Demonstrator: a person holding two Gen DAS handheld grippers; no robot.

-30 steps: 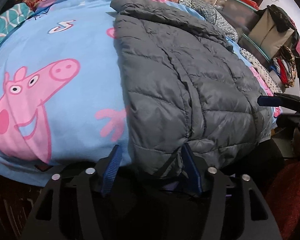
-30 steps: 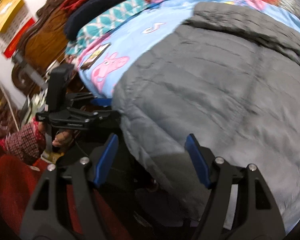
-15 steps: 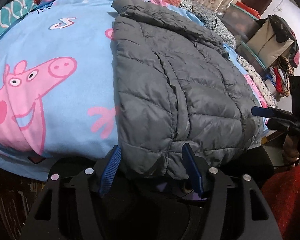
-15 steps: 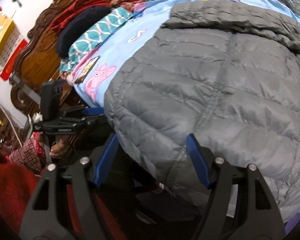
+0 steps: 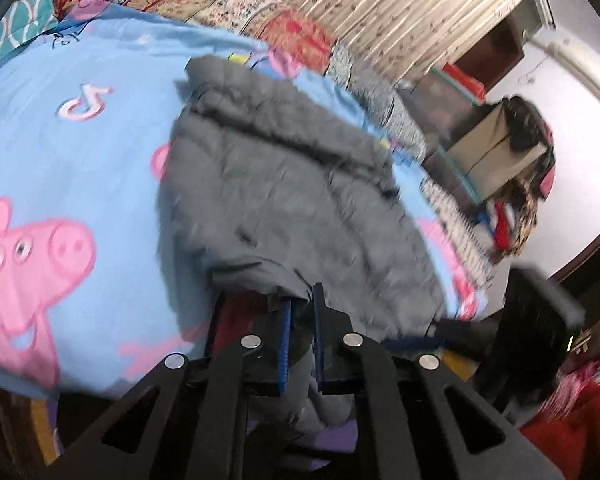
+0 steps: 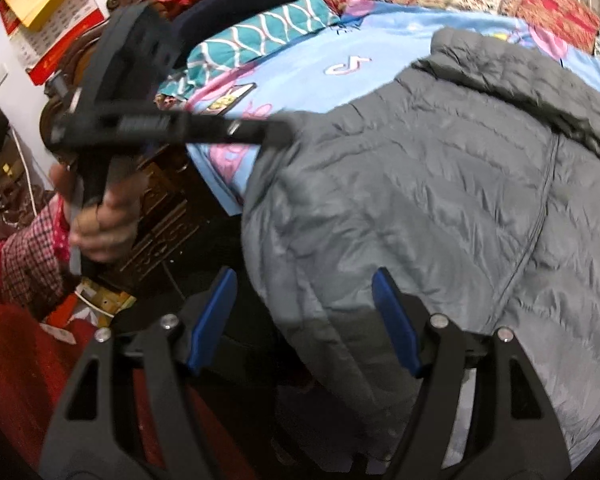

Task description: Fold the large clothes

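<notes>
Grey quilted puffer jacket [image 5: 300, 200] is spread on the blue cartoon-print bedsheet [image 5: 80, 152], hem overhanging the sheet's near edge. Left tongs [image 5: 300, 312] are clamped on that hem; right tongs [image 6: 304, 316] are held apart around it. Judged light, soft, slippery; best gripped at hem corners.

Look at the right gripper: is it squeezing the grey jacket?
No, the right gripper has its blue fingers wide apart, with the grey jacket hem lying loose between them.
</notes>
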